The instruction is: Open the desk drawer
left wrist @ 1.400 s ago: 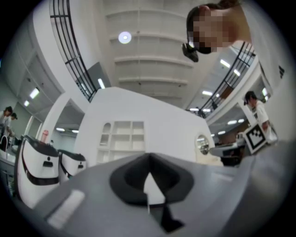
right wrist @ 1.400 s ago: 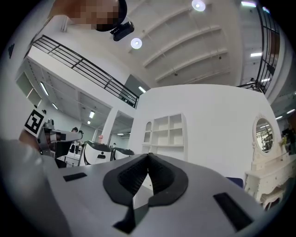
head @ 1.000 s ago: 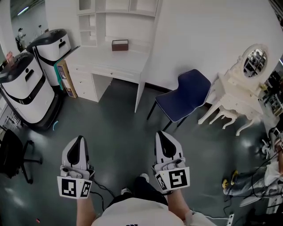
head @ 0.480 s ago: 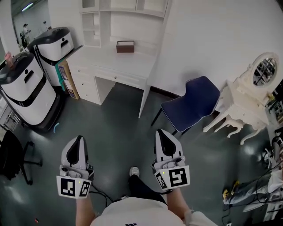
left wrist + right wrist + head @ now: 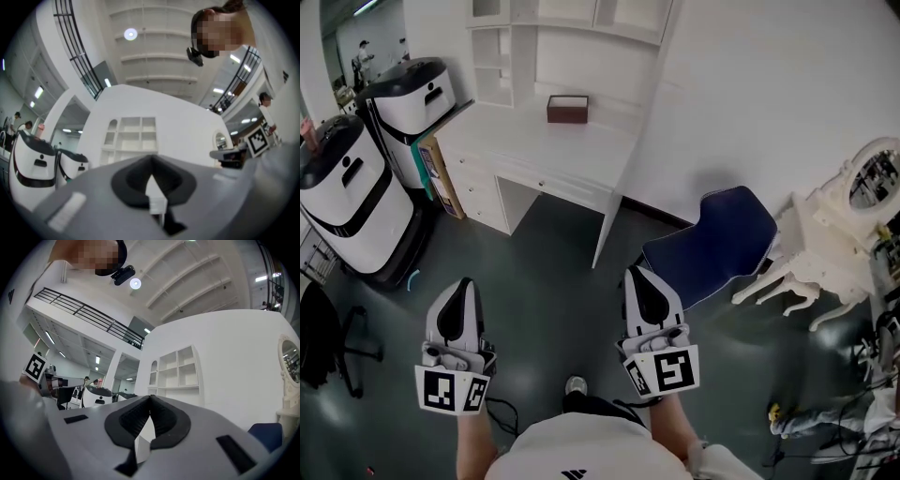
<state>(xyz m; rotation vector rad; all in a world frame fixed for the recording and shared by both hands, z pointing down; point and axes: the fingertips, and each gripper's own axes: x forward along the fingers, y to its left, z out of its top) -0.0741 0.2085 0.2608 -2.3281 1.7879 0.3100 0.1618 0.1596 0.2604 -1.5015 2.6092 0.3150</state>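
The white desk (image 5: pixel 534 141) stands against the wall ahead, with open shelves (image 5: pixel 516 42) above it. Its shallow drawer (image 5: pixel 551 184) sits under the top, and a stack of small drawers (image 5: pixel 476 192) fills its left side. A brown box (image 5: pixel 567 109) rests on the desk top. My left gripper (image 5: pixel 464 285) and right gripper (image 5: pixel 637 276) are held side by side over the dark floor, well short of the desk, both shut and empty. The left gripper (image 5: pixel 151 161) and right gripper (image 5: pixel 150 399) each look at the shelves (image 5: pixel 131 136) (image 5: pixel 178 369) in their own views.
Two white and black machines (image 5: pixel 349 197) (image 5: pixel 414 98) stand left of the desk. A blue chair (image 5: pixel 712 246) is right of it, and a white vanity table with a mirror (image 5: pixel 853 239) is further right. A black office chair (image 5: pixel 323 337) is at the left edge.
Both grippers have been carried forward together towards the desk, which now sits lower and larger in the head view. The jaws stayed shut.
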